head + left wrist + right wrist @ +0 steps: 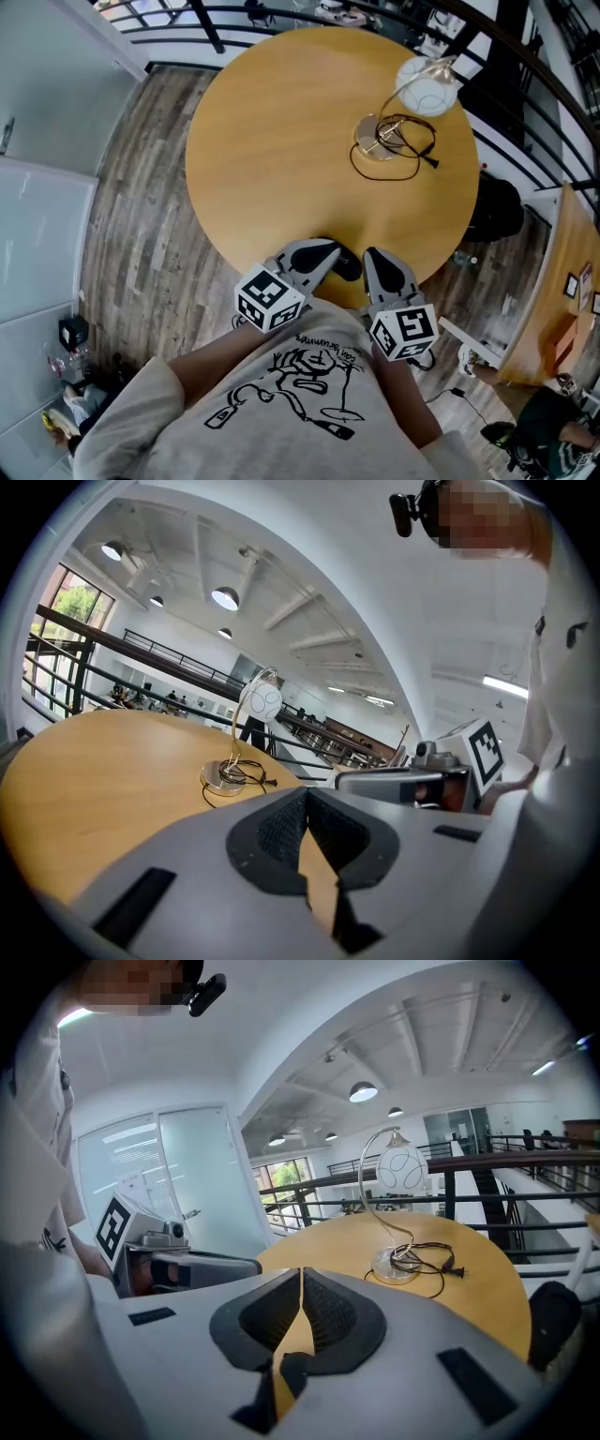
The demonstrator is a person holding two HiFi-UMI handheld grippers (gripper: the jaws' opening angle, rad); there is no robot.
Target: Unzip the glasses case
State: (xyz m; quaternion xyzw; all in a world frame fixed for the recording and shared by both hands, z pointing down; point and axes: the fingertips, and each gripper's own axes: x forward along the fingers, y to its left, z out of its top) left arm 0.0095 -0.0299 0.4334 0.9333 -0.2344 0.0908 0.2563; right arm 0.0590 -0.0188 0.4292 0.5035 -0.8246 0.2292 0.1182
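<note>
Head view, left to right: grey wood-plank floor (141,216), then a round wooden table (281,159). The left gripper (345,266) is held at the table's near edge, close against the person's chest. Its marker cube (270,298) carries a black-and-white square pattern. In the left gripper view the jaws are closed and the ribbed black pads (281,832) meet at the tips. Only a thin wedge of tabletop shows behind them, and nothing is gripped. The right gripper (373,257) sits just beside it, tips near the left's, with its own patterned cube (405,330). In the right gripper view the jaws are likewise closed tip to tip, pads (328,1312) bare. The glasses case shows in no view, so its place relative to either gripper cannot be told. On the far right of the table stands a desk lamp (427,86) with a white globe shade, curved metal stem and round base. A black power cord (412,155) loops around the base, its plug lying on the wood. The lamp is well apart from both grippers. Writing: a handwritten line on the white T-shirt (281,394), above a black line drawing, is too small to read reliably.
</note>
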